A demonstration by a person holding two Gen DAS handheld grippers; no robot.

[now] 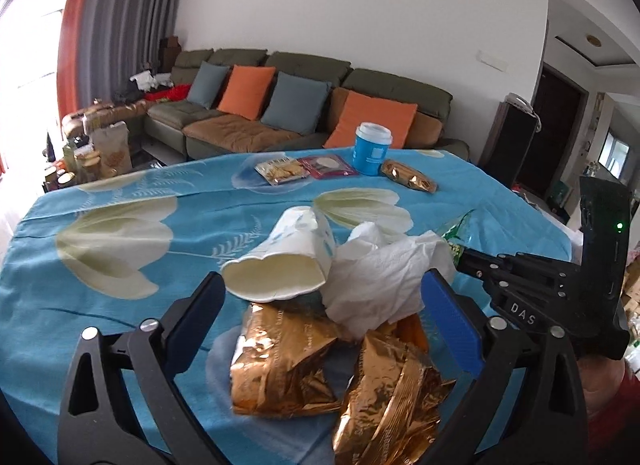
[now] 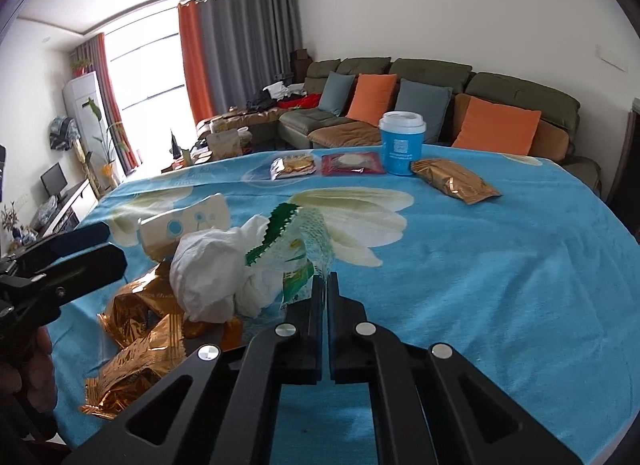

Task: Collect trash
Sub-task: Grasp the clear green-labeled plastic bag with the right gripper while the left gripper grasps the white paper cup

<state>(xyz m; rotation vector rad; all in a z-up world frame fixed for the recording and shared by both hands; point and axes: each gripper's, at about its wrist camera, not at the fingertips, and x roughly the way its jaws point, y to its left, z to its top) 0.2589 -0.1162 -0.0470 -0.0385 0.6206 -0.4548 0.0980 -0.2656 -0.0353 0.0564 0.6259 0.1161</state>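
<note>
Trash heap gathered | left gripper (image 1: 320, 305) spread wide around crushed cup (image 1: 280, 261) and tissue (image 1: 384, 277), nothing held | right gripper (image 2: 325, 285) clamped on green wrapper (image 2: 296, 249) | wrapper best drawn inward slowly

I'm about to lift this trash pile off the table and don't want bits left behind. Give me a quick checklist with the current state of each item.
1. Right gripper shut on the green wrapper: ok, its edge sits pinched between the closed fingers.
2. Left gripper open around the pile: ok, blue pads wide apart.
3. Crushed paper cup inside the left gripper's span: ok, just ahead of the fingertips.
4. Tissue inside the span: ok, against the right-hand pad.
5. Gold wrappers gripped: not ok, loose on the tablecloth.
6. Far gold packet by the blue cup collected: not ok, not yet picked up.
</note>
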